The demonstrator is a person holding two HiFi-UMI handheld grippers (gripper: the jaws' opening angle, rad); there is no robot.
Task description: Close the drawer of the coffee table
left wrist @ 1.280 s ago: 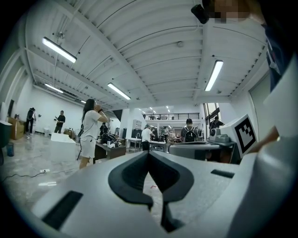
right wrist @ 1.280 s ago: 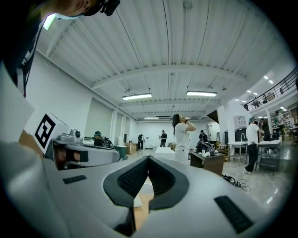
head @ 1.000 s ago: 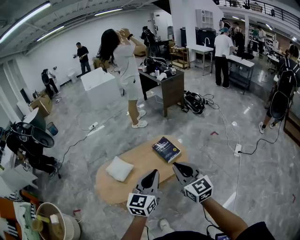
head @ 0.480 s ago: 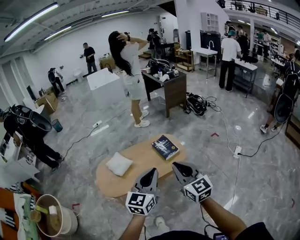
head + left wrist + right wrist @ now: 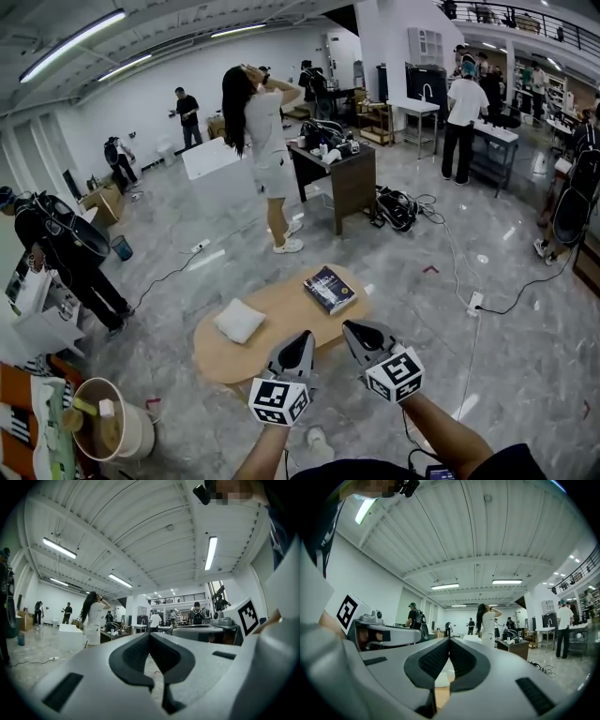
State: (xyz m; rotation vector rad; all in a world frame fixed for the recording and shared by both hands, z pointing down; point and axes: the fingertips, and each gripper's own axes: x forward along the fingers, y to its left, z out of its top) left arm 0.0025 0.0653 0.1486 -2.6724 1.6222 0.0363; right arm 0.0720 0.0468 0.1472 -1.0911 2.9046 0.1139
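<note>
The oval wooden coffee table (image 5: 281,319) stands on the grey floor just beyond both grippers in the head view. A dark book (image 5: 329,289) lies at its right end and a white cushion (image 5: 239,321) at its left. No drawer shows from this side. My left gripper (image 5: 303,339) and right gripper (image 5: 349,328) hover side by side above the table's near edge, both shut and holding nothing. The left gripper view shows its dark jaws (image 5: 150,634) meeting, pointed out over the room. Under the closed right gripper (image 5: 449,640), a strip of tabletop (image 5: 440,693) and the cushion (image 5: 442,679) show.
A person in white (image 5: 262,141) stands beyond the table beside a dark desk (image 5: 337,173). Cables and a power strip (image 5: 475,302) lie on the floor at right. A beige bucket (image 5: 108,436) sits at lower left, near a person with dark gear (image 5: 66,253).
The head view has lifted a little, so the table sits slightly higher and farther in frame. Both grippers stay shut in about the same place. The person at left has stood up.
</note>
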